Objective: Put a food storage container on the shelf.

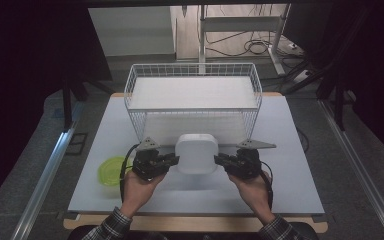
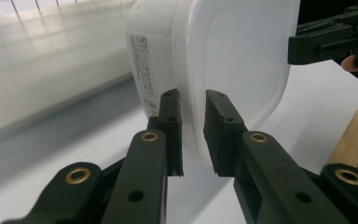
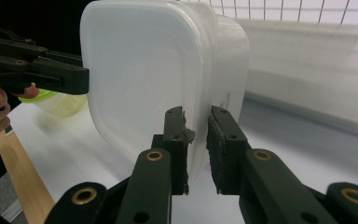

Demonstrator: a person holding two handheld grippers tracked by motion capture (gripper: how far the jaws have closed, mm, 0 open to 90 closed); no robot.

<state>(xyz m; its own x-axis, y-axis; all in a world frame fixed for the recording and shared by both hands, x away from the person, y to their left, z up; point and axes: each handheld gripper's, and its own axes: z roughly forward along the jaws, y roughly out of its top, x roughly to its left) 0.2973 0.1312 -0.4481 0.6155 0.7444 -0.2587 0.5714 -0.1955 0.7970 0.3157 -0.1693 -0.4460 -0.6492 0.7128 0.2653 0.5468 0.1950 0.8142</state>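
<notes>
While a wire basket (image 1: 192,95) stands behind it on the white table (image 1: 280,190), a lidded white plastic container (image 1: 196,153) is gripped at its rim from both sides, the left gripper (image 1: 172,160) and right gripper (image 1: 220,160) each with jaws clamped narrowly on it.
</notes>
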